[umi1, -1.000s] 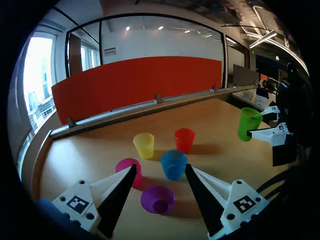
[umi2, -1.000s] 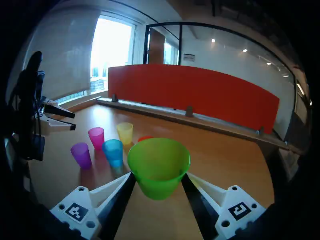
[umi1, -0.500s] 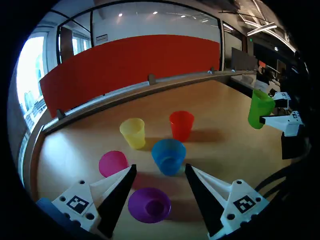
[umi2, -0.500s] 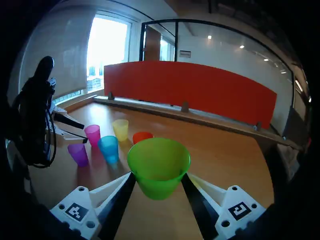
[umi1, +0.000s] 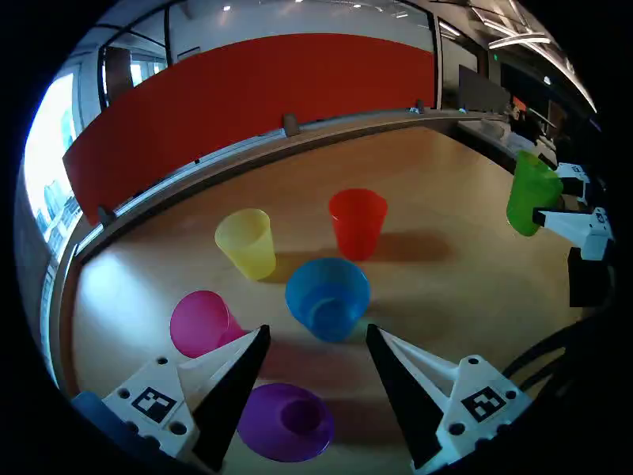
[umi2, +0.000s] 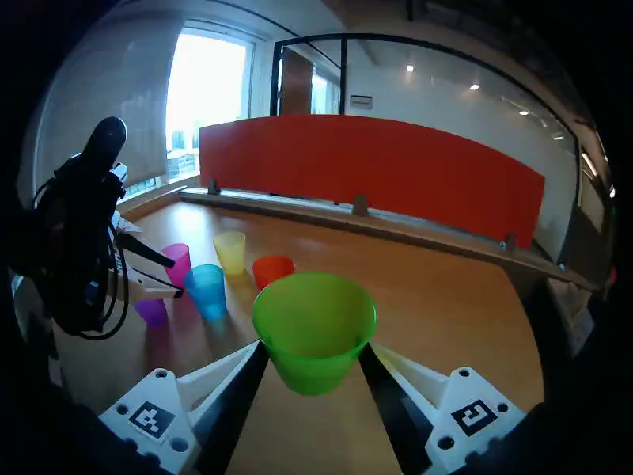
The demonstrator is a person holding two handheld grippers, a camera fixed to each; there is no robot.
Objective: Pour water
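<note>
The right gripper [umi2: 314, 347] is clamped on a green cup [umi2: 314, 328], with one finger pressing on each side. The cup stands straight up, with its open top facing up, and it is held above the worktop [umi1: 443, 285]. I cannot tell if there is water in it.

The left gripper [umi1: 317, 329] has its fingers wide apart and holds nothing. Five more cups stand on the worktop in a little bunch, all upright. In the left gripper view, the purple cup [umi1: 285, 422] is the nearest one, low down between the two fingers. The blue cup [umi1: 327, 297] sits just past the fingertips. The pink cup [umi1: 199, 322] is by the left finger, partly hidden behind it. The yellow cup [umi1: 246, 241] and the red cup [umi1: 358, 222] stand side by side farther back (none of the five touch each other).

The green cup is well apart from the bunch, off at the right edge of that view. A long red wall panel [umi1: 237, 95] runs along the far side of the worktop. A bright window [umi2: 206, 103] is behind it.
</note>
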